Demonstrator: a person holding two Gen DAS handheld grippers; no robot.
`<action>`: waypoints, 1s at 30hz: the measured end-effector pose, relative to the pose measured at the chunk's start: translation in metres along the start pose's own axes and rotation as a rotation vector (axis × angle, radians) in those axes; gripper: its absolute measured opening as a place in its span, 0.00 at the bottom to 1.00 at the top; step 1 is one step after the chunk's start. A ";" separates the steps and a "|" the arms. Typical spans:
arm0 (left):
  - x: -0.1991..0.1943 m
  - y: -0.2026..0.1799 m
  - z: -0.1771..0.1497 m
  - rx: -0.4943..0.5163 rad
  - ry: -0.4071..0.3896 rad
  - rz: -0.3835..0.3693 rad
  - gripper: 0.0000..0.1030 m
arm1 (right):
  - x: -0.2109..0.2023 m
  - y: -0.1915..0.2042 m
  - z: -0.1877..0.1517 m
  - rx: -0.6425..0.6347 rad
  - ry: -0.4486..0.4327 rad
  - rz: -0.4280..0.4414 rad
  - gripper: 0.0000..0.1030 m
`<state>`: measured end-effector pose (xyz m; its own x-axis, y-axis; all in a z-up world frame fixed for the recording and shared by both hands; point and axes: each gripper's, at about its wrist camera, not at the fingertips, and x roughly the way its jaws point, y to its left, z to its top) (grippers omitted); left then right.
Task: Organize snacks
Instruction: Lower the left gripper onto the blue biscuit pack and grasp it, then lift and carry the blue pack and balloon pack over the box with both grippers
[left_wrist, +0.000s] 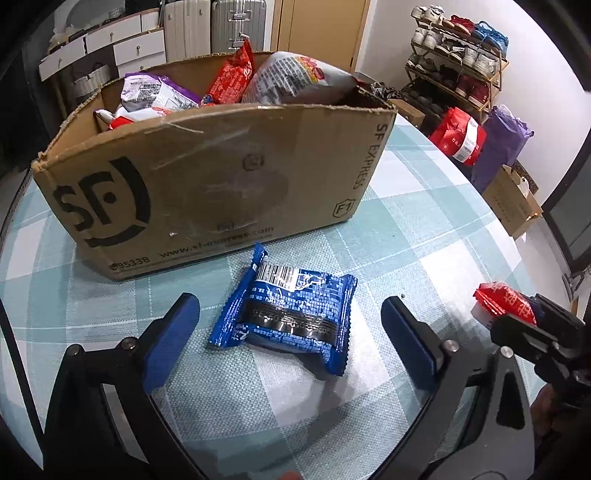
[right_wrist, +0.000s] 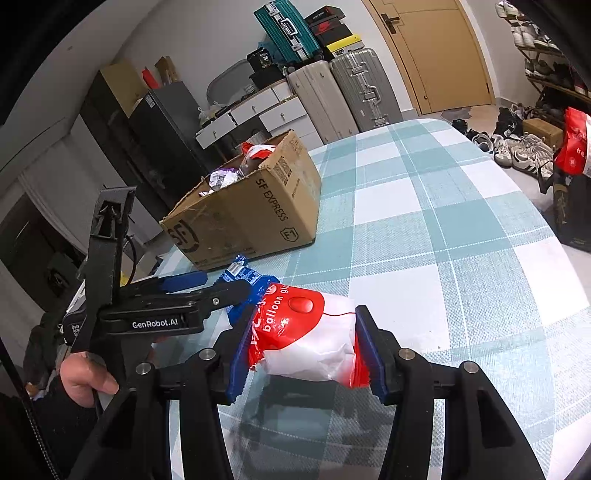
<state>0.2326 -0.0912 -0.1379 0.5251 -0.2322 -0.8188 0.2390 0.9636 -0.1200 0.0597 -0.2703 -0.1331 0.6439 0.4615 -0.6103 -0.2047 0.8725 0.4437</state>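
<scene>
Two grippers here, both black frames with blue ribbed pads. The left gripper (left_wrist: 290, 328) has its jaws spread wide apart, hovering over one blue snack packet (left_wrist: 286, 314), which lies flat on the tablecloth (left_wrist: 424, 229) between the fingers without either pad touching it. It's crinkly foil with zigzag crimped ends and a barcode facing up. The right gripper (right_wrist: 303, 350) is clamped tight on one red-and-white snack bag (right_wrist: 306, 336), a puffy, glossy plastic pillow squeezed between both pads, held just above the cloth.

One cardboard box (left_wrist: 207, 184) sits just behind the blue packet, corrugated, scuffed, with ragged torn top edges and black print. I count at least four shiny bags inside it: purple-white, red, grey-white and red-white. The cloth is a woven teal-and-white check.
</scene>
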 end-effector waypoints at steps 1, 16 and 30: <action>0.002 0.001 0.000 0.002 0.004 -0.002 0.93 | 0.000 0.000 0.000 0.001 0.001 0.000 0.51; 0.000 0.007 -0.010 0.015 0.015 -0.080 0.41 | -0.003 0.011 -0.002 -0.016 -0.003 0.013 0.51; -0.046 0.000 -0.029 0.032 -0.026 -0.079 0.42 | -0.024 0.028 -0.011 -0.040 -0.025 0.025 0.51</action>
<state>0.1850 -0.0764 -0.1164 0.5244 -0.3111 -0.7926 0.3060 0.9375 -0.1655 0.0305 -0.2556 -0.1127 0.6565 0.4797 -0.5821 -0.2503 0.8665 0.4319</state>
